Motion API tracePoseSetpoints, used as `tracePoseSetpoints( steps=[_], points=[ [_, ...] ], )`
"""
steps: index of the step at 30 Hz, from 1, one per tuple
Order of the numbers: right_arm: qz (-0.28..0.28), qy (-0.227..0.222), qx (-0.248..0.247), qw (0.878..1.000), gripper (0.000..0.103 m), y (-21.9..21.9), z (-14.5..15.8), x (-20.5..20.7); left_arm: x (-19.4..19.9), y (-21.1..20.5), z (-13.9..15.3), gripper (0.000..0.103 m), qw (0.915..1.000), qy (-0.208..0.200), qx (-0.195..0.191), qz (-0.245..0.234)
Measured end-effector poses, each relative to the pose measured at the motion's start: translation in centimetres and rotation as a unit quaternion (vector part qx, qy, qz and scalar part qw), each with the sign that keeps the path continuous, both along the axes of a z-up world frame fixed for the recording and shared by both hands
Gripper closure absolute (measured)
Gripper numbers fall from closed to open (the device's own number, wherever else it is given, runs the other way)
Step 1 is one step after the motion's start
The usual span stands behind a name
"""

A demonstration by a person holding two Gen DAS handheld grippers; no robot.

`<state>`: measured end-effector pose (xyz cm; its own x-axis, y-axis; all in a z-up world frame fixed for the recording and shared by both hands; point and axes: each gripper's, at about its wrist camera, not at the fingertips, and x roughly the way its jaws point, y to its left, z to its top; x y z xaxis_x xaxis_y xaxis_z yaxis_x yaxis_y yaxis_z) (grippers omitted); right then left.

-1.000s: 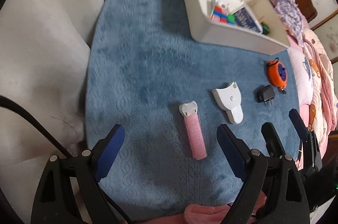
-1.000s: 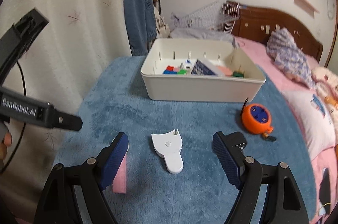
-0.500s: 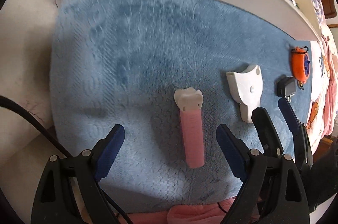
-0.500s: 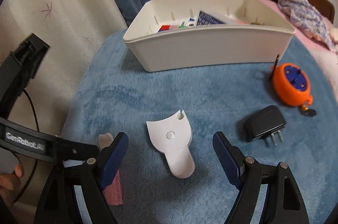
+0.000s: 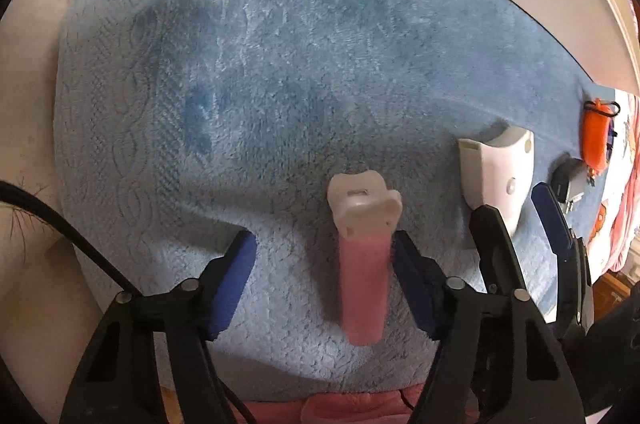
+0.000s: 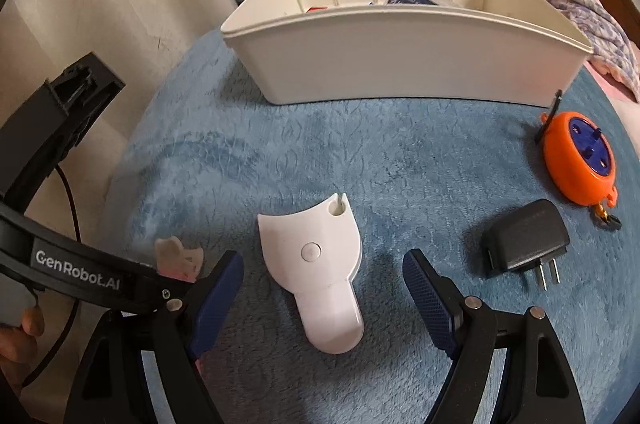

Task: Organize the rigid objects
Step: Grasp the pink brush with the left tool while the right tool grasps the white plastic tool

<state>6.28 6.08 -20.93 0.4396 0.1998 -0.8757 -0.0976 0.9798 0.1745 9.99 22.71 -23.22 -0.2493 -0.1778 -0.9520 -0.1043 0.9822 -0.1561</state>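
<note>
Left tongs [image 5: 322,264] spread wide, low over blue blanket [image 5: 280,64]; pink stick with white cap [image 5: 362,264] lies between fingers, right finger just beside it, touch unclear. Right tongs [image 6: 322,284] spread wide, white plastic piece [image 6: 320,264] between fingers, not touching. Black plug [image 6: 524,244] and orange reel [image 6: 576,160] lie right. White bin [image 6: 400,64] beyond.

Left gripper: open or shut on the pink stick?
Open. The left gripper straddles the pink stick; blanket shows between the stick and the left pad. The right pad looks very near; contact unclear.
</note>
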Motion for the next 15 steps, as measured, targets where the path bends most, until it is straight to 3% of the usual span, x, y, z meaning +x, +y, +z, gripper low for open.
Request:
tracePoseSetpoints(
  steps=[7, 11, 15],
  points=[
    [0.030, 0.010, -0.019, 0.999, 0.033, 1.0, -0.6, 0.6, -0.3, 0.9, 0.3, 0.045, 0.9998, -0.001, 0.016, 0.014],
    [0.042, 0.014, -0.033, 0.998, 0.038, 1.6, -0.9, 0.7, -0.4, 2.2, 0.5, 0.064, 0.9995, 0.000, 0.022, 0.021],
    [0.052, 0.016, -0.049, 0.997, 0.045, 2.0, -0.9, 1.0, -0.5, 3.6, 0.8, 0.075, 0.9986, 0.011, 0.002, 0.051]
  ],
)
